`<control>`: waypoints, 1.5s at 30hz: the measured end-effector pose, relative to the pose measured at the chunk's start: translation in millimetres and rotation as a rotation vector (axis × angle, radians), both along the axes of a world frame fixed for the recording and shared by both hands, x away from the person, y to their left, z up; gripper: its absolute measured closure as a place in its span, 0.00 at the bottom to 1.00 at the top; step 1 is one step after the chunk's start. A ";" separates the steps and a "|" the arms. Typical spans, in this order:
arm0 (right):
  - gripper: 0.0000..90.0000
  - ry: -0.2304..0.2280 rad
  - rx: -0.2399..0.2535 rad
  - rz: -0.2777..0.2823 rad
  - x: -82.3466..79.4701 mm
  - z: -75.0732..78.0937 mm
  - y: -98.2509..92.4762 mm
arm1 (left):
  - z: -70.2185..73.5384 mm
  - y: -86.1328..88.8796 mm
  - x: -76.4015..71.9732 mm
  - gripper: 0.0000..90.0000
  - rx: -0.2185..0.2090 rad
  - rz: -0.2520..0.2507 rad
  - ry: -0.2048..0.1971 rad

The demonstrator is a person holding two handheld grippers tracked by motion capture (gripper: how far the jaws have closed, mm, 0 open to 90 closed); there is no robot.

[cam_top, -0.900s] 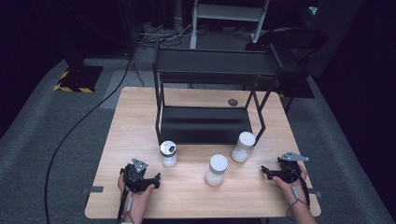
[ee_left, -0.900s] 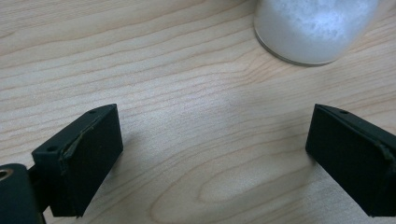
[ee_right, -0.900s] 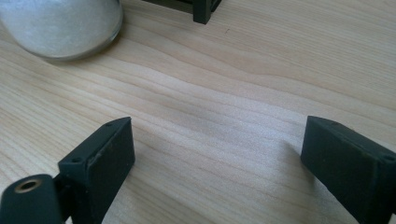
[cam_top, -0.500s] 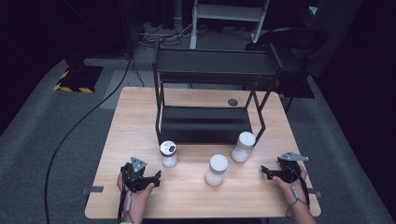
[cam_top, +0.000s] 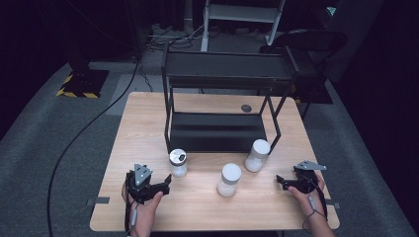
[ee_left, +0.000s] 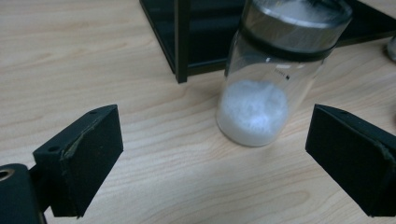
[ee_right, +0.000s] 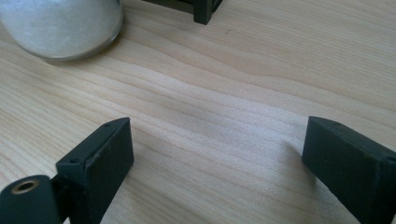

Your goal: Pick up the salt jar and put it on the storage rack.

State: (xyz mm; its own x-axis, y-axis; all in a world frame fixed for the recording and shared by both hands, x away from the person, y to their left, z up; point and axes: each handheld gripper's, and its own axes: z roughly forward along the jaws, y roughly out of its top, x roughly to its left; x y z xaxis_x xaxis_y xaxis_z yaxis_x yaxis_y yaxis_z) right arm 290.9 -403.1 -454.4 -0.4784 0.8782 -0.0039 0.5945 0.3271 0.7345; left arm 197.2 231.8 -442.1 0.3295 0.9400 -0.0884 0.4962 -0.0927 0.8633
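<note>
High view: nothing has shifted since the earlier frames; both hands, the three jars and the rack lie as before. Left gripper [cam_top: 167, 180] rests on the worktop [cam_top: 148, 118] at the near left edge, held in a hand [cam_top: 143, 207]; right gripper [cam_top: 279, 181] rests at the near right edge. Three jars stand upright in front of the black rack [cam_top: 217, 79]: a dark-lidded jar [cam_top: 178, 163] near the left gripper, a middle jar [cam_top: 229, 179] between the grippers, a white-capped jar [cam_top: 257, 155] by the rack's right front leg, all apart from one another.

Left gripper view: fingers [ee_left: 88, 158] stand wide apart with nothing between the pads. The dark-lidded jar [ee_left: 271, 79] stands just ahead, clear glass, white powder filling its lower part, a detail not legible from above. Rack leg [ee_left: 181, 42] just behind it.

Right gripper view: fingers [ee_right: 105, 161] wide apart over bare wood, holding nothing. The white-capped jar's rounded base [ee_right: 60, 25] sits ahead, beside a rack foot [ee_right: 203, 11].
</note>
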 end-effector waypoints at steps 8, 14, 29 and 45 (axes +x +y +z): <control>0.08 0.001 -0.002 0.006 2.9 0.1 0.7 | 0.5 -3.3 -5.9 0.04 -0.010 -0.007 -0.055; 0.08 0.001 -0.002 0.006 2.9 0.0 0.7 | -2.1 -5.0 -9.7 0.05 -0.029 -0.022 -0.118; 0.08 0.001 -0.002 0.006 2.9 0.0 0.8 | -1.8 -15.9 2.7 0.05 -0.027 -0.043 -0.128; 0.08 0.001 -0.002 0.005 2.9 0.0 0.8 | -3.5 -28.2 20.9 0.05 -0.034 -0.075 -0.131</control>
State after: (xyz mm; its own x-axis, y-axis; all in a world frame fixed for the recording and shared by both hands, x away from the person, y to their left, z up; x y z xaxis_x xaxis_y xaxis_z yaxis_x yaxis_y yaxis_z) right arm 293.8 -402.3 -454.4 -0.4831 0.8755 -0.0050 0.5935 0.3317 0.7334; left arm 218.1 203.6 -445.6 0.4098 0.9094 -0.0714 0.3720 -0.0952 0.9233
